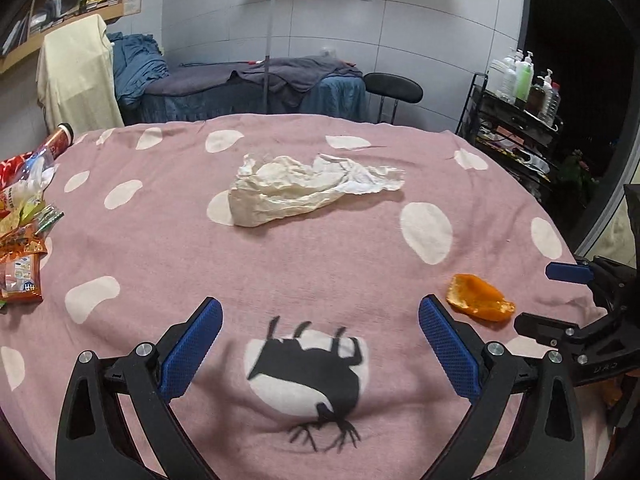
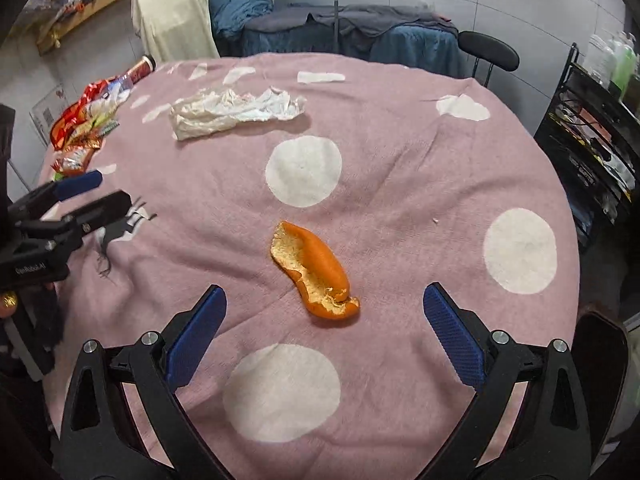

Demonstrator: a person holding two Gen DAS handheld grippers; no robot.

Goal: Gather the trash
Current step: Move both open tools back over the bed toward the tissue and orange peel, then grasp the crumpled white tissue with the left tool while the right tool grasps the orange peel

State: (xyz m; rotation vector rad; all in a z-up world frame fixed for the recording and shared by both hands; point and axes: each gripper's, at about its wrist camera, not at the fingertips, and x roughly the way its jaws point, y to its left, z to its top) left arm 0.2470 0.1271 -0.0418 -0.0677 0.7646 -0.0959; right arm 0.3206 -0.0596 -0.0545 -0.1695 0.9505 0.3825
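Orange peel (image 2: 316,270) lies between the wide-spread, empty right claw (image 2: 324,316).

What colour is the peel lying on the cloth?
Orange outside, pale yellowish inside; the peel shows best in the right wrist view.

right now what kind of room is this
Probably a massage or beauty treatment room, used as a living space too: a draped treatment bed stands against the tiled wall, a cart of pump bottles beside it, and a round table under a pink spotted cloth in front.
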